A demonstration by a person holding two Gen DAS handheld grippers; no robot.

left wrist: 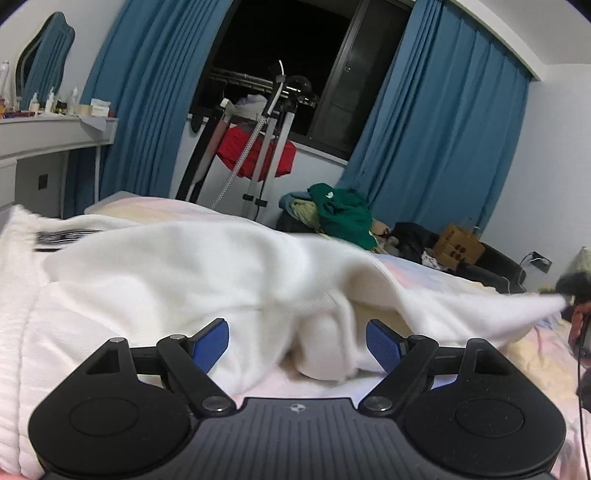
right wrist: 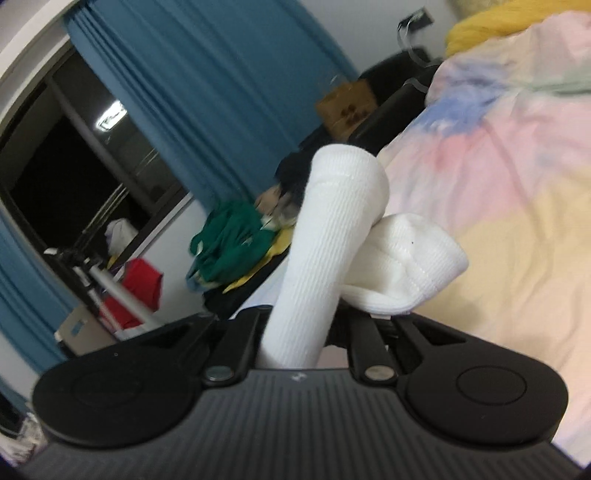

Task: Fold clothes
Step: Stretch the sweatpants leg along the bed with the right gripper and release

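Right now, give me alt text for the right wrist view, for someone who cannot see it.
The right gripper is shut on a ribbed white garment, which stands up from its fingers above a pastel bedsheet. Behind are blue curtains, a dark window and a green clothes pile.

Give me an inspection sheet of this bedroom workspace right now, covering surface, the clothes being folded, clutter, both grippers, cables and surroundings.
Surface: bed with a pastel pink, yellow and blue cover.
Job's things: white garment spread on the bed, one end pulled up toward the right; its ribbed cuff is pinched in the right gripper.
Clutter: green clothing pile, cardboard box, yellow fabric at the bed's far end.
Grippers: left gripper open, fingers either side of a fold, not closed on it; right gripper shut on the cuff.
Cables: one plugged into a wall socket.
Surroundings: blue curtains, dark window, drying rack with a red cloth, vanity shelf with bottles.
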